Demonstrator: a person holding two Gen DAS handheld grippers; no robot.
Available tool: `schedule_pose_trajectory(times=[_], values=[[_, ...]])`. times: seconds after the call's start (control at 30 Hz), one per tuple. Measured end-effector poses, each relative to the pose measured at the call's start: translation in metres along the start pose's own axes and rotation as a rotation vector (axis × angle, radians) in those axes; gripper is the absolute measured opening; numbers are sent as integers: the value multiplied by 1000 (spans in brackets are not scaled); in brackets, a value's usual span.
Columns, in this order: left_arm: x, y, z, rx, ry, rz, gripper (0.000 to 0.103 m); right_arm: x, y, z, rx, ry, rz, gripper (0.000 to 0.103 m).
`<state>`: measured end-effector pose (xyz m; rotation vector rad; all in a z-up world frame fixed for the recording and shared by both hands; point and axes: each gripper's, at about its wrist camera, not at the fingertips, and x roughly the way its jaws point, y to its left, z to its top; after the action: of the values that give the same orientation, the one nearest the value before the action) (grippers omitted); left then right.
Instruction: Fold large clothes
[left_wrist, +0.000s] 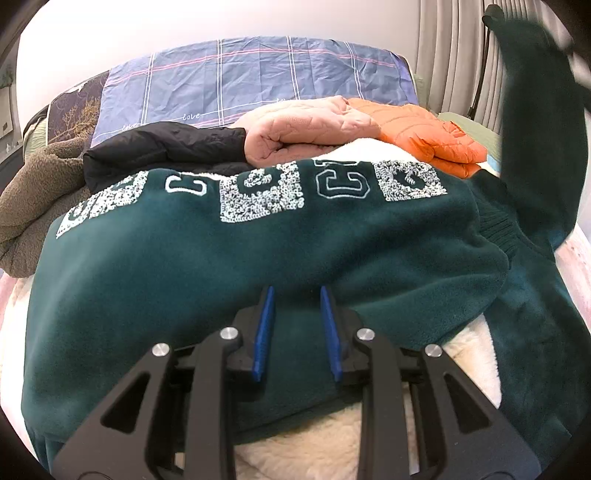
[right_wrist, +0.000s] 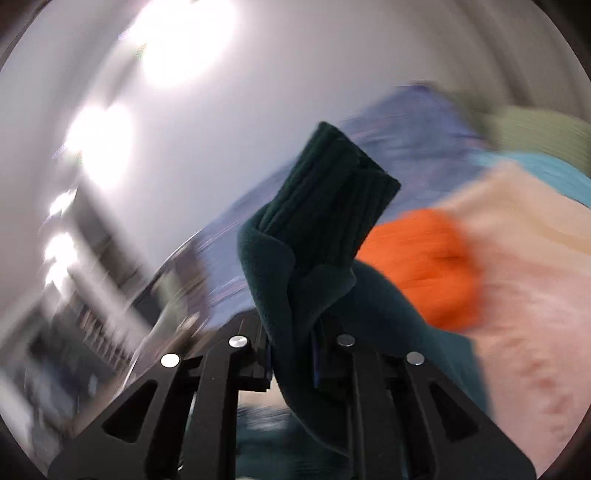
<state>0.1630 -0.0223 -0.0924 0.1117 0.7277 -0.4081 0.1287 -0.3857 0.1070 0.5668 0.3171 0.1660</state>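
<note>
Left wrist view: far off to the left of the jaws sits a brown fleece (left_wrist: 33, 206), bunched up, and right beside it a black jacket (left_wrist: 162, 147) touching the top edge of the green sweatshirt (left_wrist: 236, 258). The sweatshirt itself is spread wide on a white fluffy blanket (left_wrist: 317, 439), its white block letters (left_wrist: 258, 195) running in a row ahead of the jaws. The left gripper (left_wrist: 297, 295) hovers low over the sweatshirt body, jaws spread, blue pads (left_wrist: 264, 332) apart with only green fleece showing between them and nothing pinched. Beyond the letters, a pink quilted jacket (left_wrist: 310, 125) lies folded, and just to its right an orange puffer jacket (left_wrist: 428, 133) rests against it. Behind them all is a blue checked sheet (left_wrist: 251, 77) on the bed. Up and to the right of the jaws, one sleeve (left_wrist: 539, 122) of the sweatshirt rises high, lifted well clear of the blanket, with pleated curtains (left_wrist: 454, 51) behind it.

Right wrist view, and it's heavily blurred! Bright lights (right_wrist: 184, 40) smear across the upper left. Dead centre, the right gripper (right_wrist: 291, 350) has its jaws pressed together on the sweatshirt sleeve (right_wrist: 295, 273), the fleece bunching between them and the ribbed cuff (right_wrist: 332, 199) standing up just past the tips. To the right of the cuff, the orange puffer jacket (right_wrist: 421, 266) is a smear, with the pink jacket (right_wrist: 528, 288) further right.
</note>
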Motion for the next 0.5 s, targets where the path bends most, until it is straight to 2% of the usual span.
schedule_pose_trajectory(times=[0.07, 0.13, 0.2, 0.23, 0.27, 0.3, 0.4, 0.5], values=[[-1, 1, 0, -7, -5, -5, 27, 39, 59, -30, -105, 85, 90, 17], [-6, 5, 1, -28, -18, -18, 27, 72, 89, -57, -160, 168, 132, 19], [-17, 14, 3, -72, -16, -48, 27, 112, 108, -99, -197, 304, 132, 23], [-22, 19, 4, -93, -10, -62, 30, 124, 110, -115, -200, 362, 127, 32], [-30, 25, 4, -113, -9, -80, 39, 145, 111, -134, -201, 455, 118, 35], [-39, 30, 5, -123, -16, -97, 45, 152, 109, -148, -203, 519, 109, 35], [-63, 40, 6, -116, -48, -142, 54, 138, 100, -167, -203, 549, 103, 37], [-78, 47, 14, -150, -82, -225, 65, 121, 88, -162, -161, 537, 121, 39]])
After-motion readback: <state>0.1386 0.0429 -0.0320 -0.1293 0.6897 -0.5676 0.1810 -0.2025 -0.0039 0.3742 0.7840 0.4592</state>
